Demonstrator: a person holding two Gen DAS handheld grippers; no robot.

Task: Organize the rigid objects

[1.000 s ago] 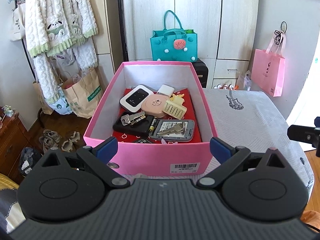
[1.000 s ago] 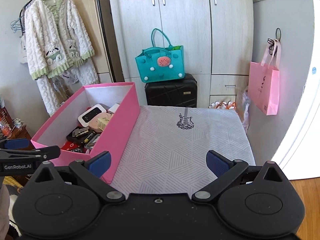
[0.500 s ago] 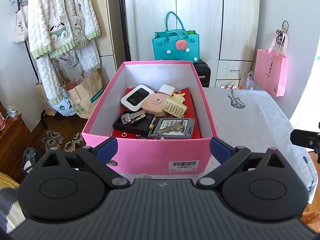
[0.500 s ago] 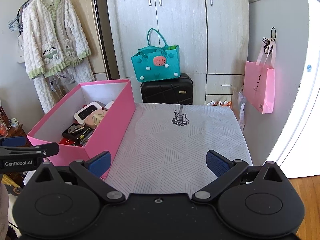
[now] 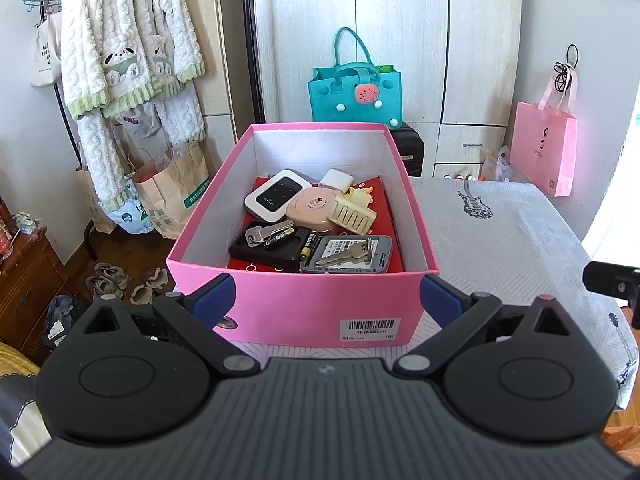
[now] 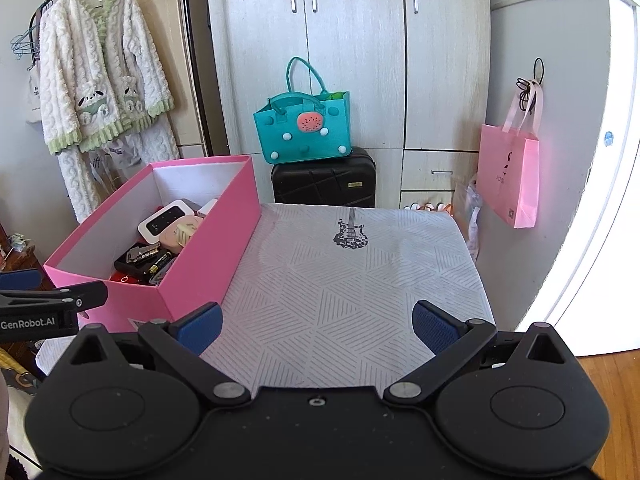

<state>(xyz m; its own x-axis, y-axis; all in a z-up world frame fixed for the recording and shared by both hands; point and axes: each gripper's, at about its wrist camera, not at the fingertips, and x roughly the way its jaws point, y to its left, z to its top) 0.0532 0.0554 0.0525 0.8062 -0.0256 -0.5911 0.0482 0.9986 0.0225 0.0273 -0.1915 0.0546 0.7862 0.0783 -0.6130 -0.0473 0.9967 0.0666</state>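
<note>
We held the left gripper [image 5: 326, 300] and right gripper [image 6: 318, 326] spread and empty. The pink box [image 5: 316, 312] of jumbled items stood at ten o'clock on the tabletop [image 6: 360, 280]. Risk: the loose key [image 5: 346, 255] could slip from a careless pinch.

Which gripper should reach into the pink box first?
Left. The left gripper is open and faces the pink box straight on; the right gripper points at bare tablecloth beside it.

Pink box [image 5: 304, 316], white-lined, grey geometric tablecloth [image 6: 360, 280], teal bag [image 6: 306, 128], perhaps felt.
</note>
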